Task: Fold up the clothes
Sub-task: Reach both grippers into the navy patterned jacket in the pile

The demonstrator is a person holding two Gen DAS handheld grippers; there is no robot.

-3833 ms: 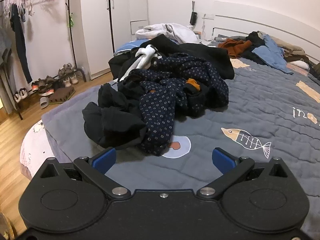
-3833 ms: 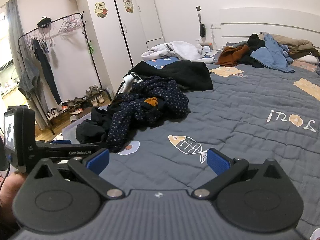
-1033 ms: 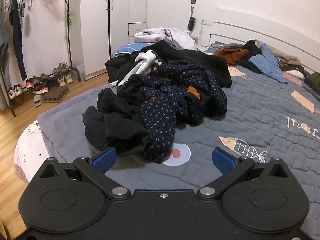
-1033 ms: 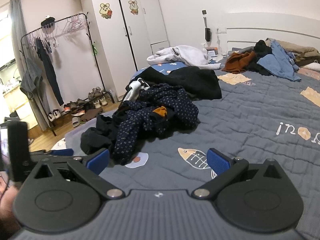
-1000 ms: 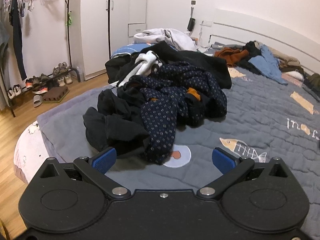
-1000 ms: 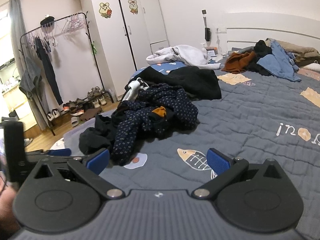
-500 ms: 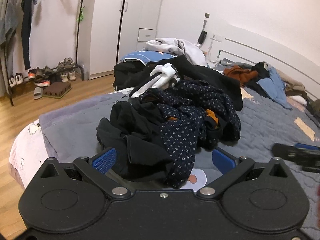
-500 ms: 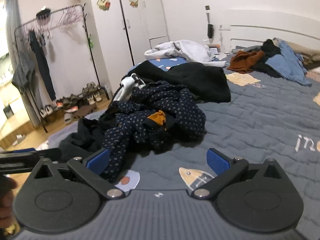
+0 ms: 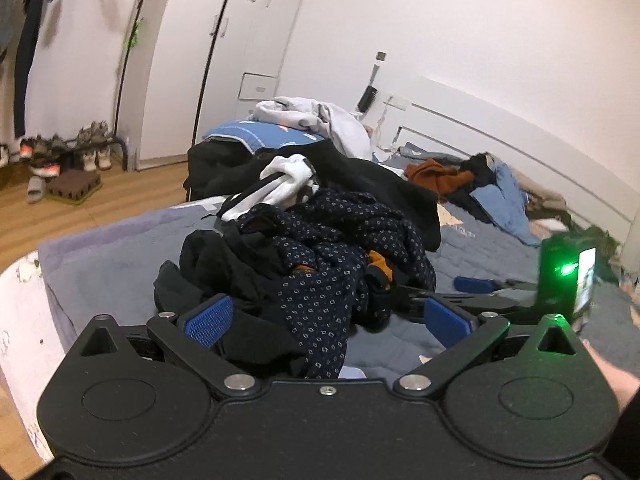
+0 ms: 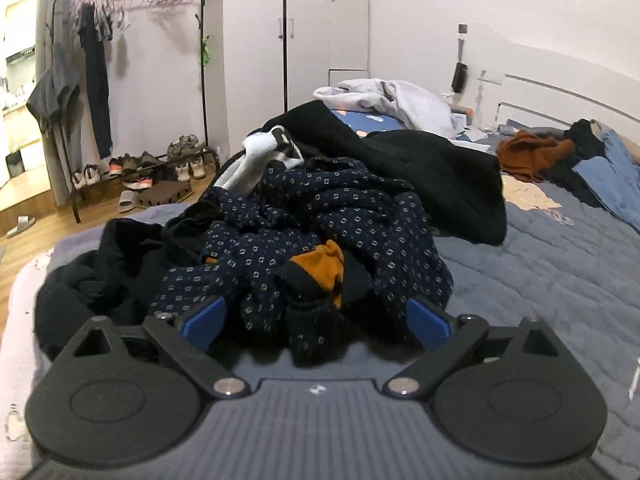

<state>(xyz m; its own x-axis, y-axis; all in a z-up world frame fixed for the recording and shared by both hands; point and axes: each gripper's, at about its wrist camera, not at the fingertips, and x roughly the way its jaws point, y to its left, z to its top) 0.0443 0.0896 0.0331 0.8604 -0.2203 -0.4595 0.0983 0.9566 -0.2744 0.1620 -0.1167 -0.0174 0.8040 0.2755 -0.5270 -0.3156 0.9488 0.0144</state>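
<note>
Both grippers (image 9: 326, 320) (image 10: 316, 322) agape at the navy patterned garment (image 10: 320, 216).

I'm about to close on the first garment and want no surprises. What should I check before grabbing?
1. Left gripper open: ok.
2. Right gripper open: ok.
3. Navy patterned garment between right pads: ok.
4. Single garment isolated: not ok, tangled with black clothing and an orange-cuffed piece.
5. Grippers apart from each other: cannot tell.
6. Bare quilt for folding: ok.
</note>
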